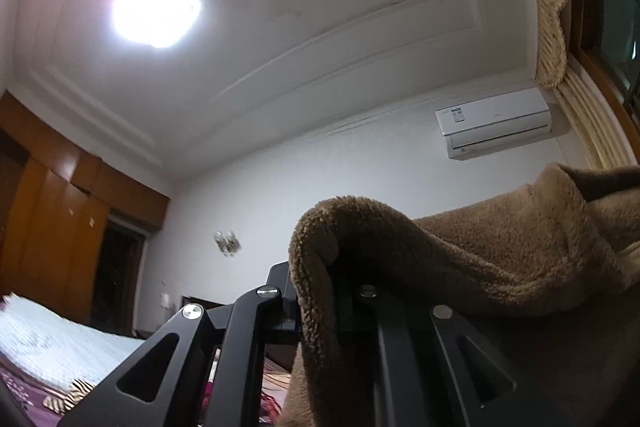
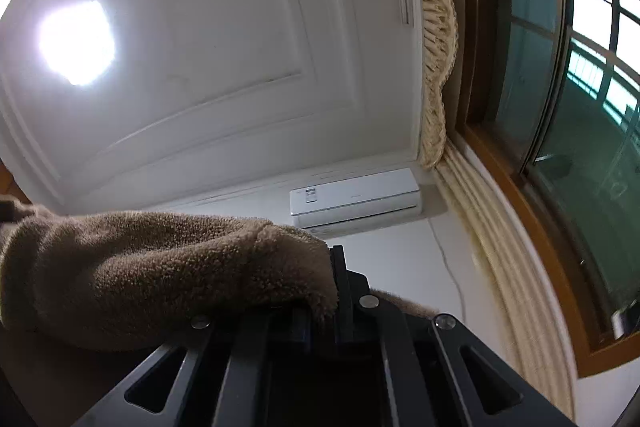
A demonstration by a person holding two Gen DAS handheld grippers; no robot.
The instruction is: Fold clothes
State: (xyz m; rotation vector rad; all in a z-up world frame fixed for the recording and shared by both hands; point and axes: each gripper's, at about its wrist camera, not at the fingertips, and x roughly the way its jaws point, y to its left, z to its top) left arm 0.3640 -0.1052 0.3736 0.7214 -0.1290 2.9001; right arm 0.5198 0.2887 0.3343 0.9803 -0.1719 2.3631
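The fuzzy brown fleece garment (image 1: 460, 259) drapes over the left gripper (image 1: 316, 291), hiding its fingertips; its lower part runs off the frame. It likewise covers the right gripper (image 2: 336, 283) tips. A small wall fixture (image 1: 227, 243) is blurred.

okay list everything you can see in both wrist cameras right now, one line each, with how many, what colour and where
fleece garment: one, brown, draped over both grippers, stretching between them
ceiling light: one, bright white, on the ceiling
air conditioner: one, white, high on the far wall
curtain valance: one, cream, fringed, along the window top
window: one, wood-framed, right side of the room
wardrobe: one, orange-brown wood, left wall
bed cover: one, white, lower left of the left view
left gripper: one, black, shut on the fleece
right gripper: one, black, shut on the fleece
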